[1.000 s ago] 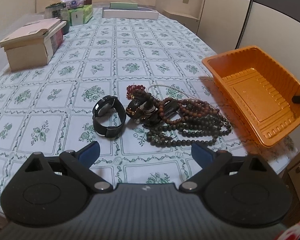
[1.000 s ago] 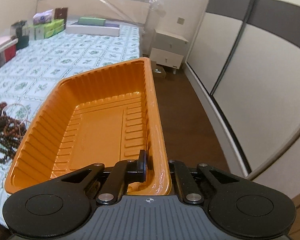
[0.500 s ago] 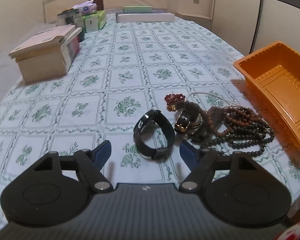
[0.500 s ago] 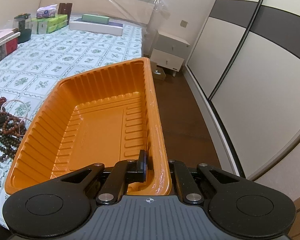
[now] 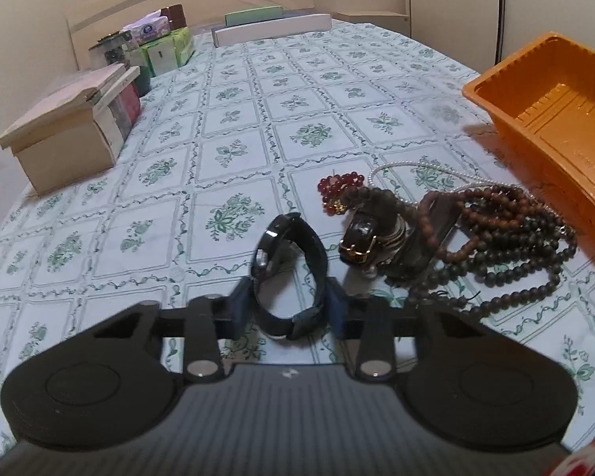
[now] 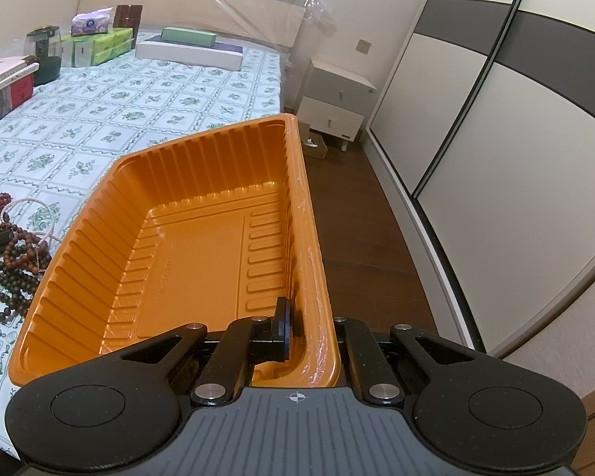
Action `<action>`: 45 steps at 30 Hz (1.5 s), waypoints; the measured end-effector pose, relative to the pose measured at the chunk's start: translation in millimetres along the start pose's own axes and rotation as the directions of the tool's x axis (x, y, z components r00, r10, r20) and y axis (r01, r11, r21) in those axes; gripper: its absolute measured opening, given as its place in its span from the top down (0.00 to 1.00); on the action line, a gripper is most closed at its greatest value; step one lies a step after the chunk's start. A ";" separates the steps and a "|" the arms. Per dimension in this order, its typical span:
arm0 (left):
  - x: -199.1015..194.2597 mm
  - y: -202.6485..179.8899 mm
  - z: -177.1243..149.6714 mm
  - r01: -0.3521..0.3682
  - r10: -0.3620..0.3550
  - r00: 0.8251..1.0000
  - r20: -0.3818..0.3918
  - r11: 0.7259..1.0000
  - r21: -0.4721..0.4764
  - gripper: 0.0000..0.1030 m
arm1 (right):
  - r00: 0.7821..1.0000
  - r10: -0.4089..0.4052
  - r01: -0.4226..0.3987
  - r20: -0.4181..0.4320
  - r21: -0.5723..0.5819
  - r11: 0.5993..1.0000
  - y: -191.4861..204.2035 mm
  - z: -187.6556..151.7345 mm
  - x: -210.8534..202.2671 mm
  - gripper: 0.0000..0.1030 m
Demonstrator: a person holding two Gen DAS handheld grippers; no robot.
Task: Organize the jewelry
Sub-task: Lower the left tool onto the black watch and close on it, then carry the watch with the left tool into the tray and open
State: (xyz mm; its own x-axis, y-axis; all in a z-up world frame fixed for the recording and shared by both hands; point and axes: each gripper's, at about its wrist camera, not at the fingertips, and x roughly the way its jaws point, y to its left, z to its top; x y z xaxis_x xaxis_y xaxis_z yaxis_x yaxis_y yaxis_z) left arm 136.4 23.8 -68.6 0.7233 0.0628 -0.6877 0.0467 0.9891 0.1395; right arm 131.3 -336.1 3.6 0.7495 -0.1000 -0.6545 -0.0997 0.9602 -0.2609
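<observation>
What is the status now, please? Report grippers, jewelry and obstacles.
Left gripper jaws around black watch. Right gripper shut on orange tray rim. Bead pile beside watch, not blocking.

Left tool [image 5: 288, 308]: black linkages, round black discs, silver pivot screws, ribbed grey housing, blue pads [image 5: 240, 305]. Right tool [image 6: 297, 337]: likewise built; a black pad [image 6: 282, 329] and crosshair marking are seen.
</observation>
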 end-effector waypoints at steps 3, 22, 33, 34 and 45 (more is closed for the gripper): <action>-2.6 4.9 -0.1 0.007 -0.007 1.000 -0.009 1.000 -0.015 0.76 | 1.000 0.002 -0.002 0.002 0.003 1.000 -0.3 -0.6 1.2 0.92; -35.5 23.1 8.2 0.038 -0.035 0.999 0.037 0.996 -0.080 0.79 | 1.000 0.001 -0.001 0.012 -0.003 1.000 0.3 -3.3 0.2 0.93; -40.4 23.1 20.6 0.046 -0.043 0.997 0.057 0.997 -0.056 0.80 | 1.000 0.002 -0.002 0.013 -0.003 1.000 -0.4 -3.7 -0.2 0.93; -40.9 22.9 21.7 0.049 -0.046 0.997 0.058 0.997 -0.056 0.80 | 1.000 0.003 -0.003 0.013 -0.003 1.000 -0.4 -3.8 -0.2 0.93; -52.2 12.7 48.7 0.083 -0.080 0.991 0.107 0.996 -0.024 0.80 | 1.000 0.004 -0.004 0.015 -0.004 1.000 -0.6 -3.9 -0.5 0.93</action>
State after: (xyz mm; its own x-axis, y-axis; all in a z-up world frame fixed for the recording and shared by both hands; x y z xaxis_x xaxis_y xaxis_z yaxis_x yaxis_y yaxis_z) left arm 132.8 26.6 3.7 0.7866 -0.0313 -0.6166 0.0899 0.9939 0.0642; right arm 128.4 -337.7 1.3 0.7586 -0.0921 -0.6450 -0.1052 0.9597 -0.2608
